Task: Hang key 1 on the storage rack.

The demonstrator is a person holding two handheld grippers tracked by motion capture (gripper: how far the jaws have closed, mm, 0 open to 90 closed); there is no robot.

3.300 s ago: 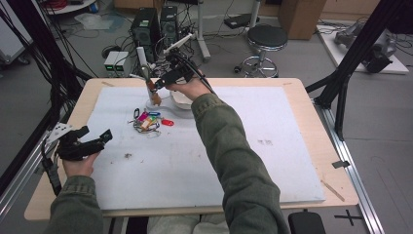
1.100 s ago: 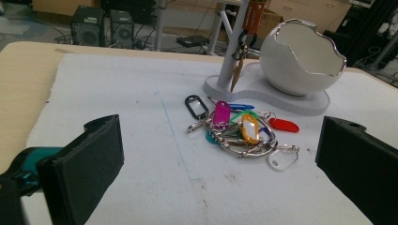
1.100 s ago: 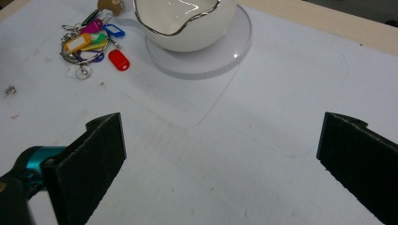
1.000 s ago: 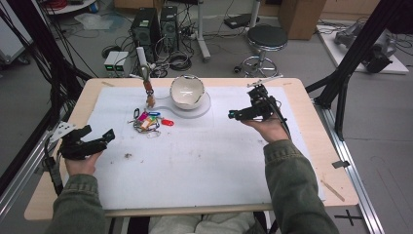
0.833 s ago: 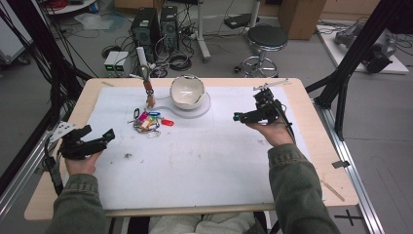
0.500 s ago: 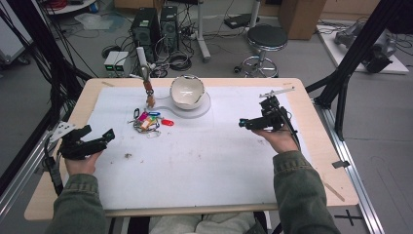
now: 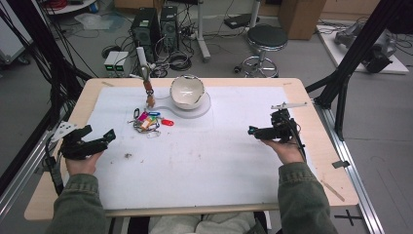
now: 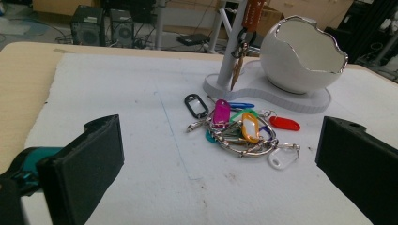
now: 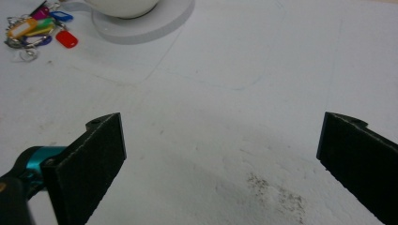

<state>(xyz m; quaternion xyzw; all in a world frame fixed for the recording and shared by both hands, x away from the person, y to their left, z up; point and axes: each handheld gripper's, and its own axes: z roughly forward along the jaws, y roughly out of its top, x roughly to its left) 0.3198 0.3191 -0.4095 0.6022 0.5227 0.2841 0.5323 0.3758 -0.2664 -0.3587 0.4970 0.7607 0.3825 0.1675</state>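
Figure: two hand-held grippers at rest over a tabletop [image 7: 311,195] covered by a white sheet. The left hand-held gripper [image 7: 110,137] lies low near the left edge of the sheet, its jaws spread wide apart and gripping nothing; in the left gripper view they frame the bunch of keys with coloured tags [image 8: 239,129], which suggests that this gripper is aimed along the sheet at the bunch and that the bunch is the thing in hand. The right hand-held gripper [image 7: 252,130] sits well apart on the right side, jaws likewise spread and empty, pointing leftward across bare sheet; its position reads as a parked one, out of the way of the left gripper's line. The bunch lies flat on the sheet just in front of the key stand's base [image 8: 300,101], near but apparently not touching it. The stand carries a white broken-eggshell bowl [image 8: 300,54] and a slim post [image 8: 231,51], from which a brown tag and key [image 8: 241,47] already hang, so the loose bunch probably belongs on the post or in the bowl. The bunch has no single clear heading: the tags fan out from the rings, and its longer spread runs roughly left to right in the high view, from the black tag [image 8: 195,104] to the red tag [image 8: 284,123].
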